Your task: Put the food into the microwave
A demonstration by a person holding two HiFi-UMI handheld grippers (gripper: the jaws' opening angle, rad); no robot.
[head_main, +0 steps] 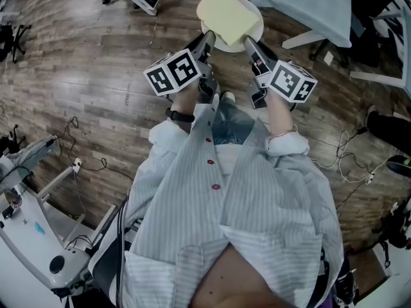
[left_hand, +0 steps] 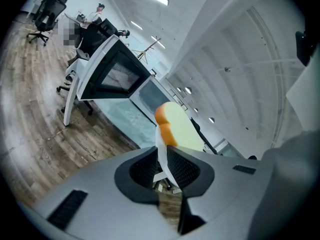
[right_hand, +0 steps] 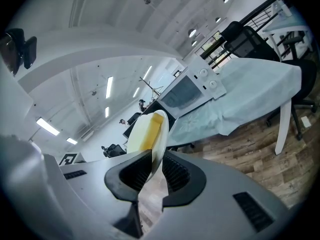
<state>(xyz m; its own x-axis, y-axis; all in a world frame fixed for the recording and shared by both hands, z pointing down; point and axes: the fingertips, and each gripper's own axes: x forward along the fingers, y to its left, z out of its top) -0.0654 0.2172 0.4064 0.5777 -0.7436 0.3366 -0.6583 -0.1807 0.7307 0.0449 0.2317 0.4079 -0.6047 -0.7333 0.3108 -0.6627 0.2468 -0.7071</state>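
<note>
While left gripper (head_main: 208, 39) and right gripper (head_main: 250, 45) jaws pinch the round white plate (head_main: 257, 19), level carrying should steady its yellow bread slice (head_main: 226, 15).

Toast slice (head_main: 226, 13), pale yellow with an orange crust, lies flat on white plate (head_main: 222, 44). White microwave (right_hand: 192, 89), dark window, stands on cloth-covered table (right_hand: 250, 91).

Head view: from above, facing steeply down onto brown wood-plank floor (head_main: 96, 76) and round white plate (head_main: 225, 45) out front. Left and right gripper views: close behind own jaws, facing along them (wide-angle, tilted); all three share the plate, both gripper views the white box microwave (right_hand: 192, 91)
</note>
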